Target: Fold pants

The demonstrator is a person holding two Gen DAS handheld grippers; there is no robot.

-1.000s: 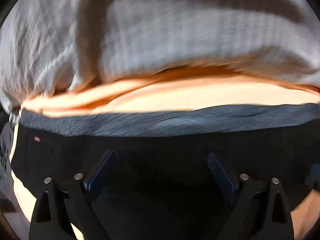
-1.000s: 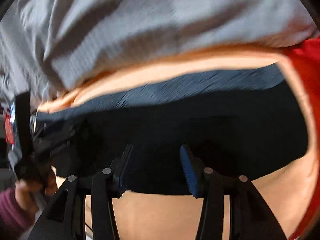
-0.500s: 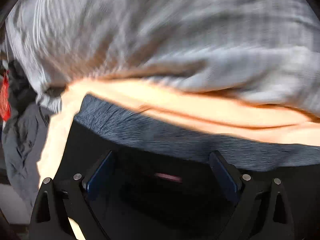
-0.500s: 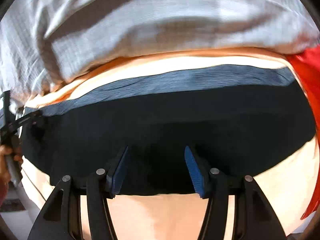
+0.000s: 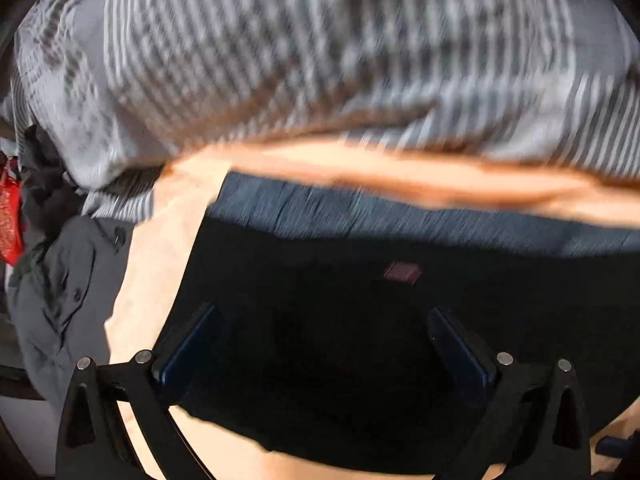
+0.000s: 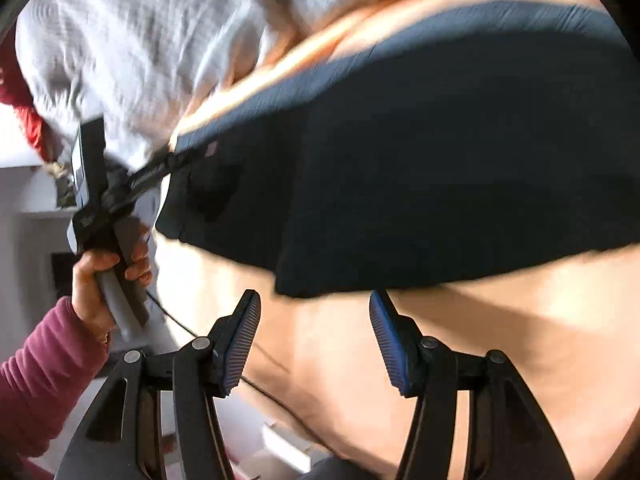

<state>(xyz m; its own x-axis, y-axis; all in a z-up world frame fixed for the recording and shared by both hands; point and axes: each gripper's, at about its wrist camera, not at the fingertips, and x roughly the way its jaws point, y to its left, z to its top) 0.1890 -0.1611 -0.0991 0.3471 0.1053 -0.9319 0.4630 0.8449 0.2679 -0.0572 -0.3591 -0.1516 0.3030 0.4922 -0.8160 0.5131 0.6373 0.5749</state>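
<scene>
Left wrist view: your left gripper has jaws spread wide over dark pants, pinching nothing. Grey garment lies far left, striped bedding behind. Pants lie flat on the peach sheet. Right wrist view: left hand grips the handle at left; right gripper, jaws wide apart, empty, sits just short of the pants' near edge.

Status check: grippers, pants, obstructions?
Left gripper open over pants. Right gripper open, just off the hem. Striped cloth bunched behind; nothing blocking.
</scene>
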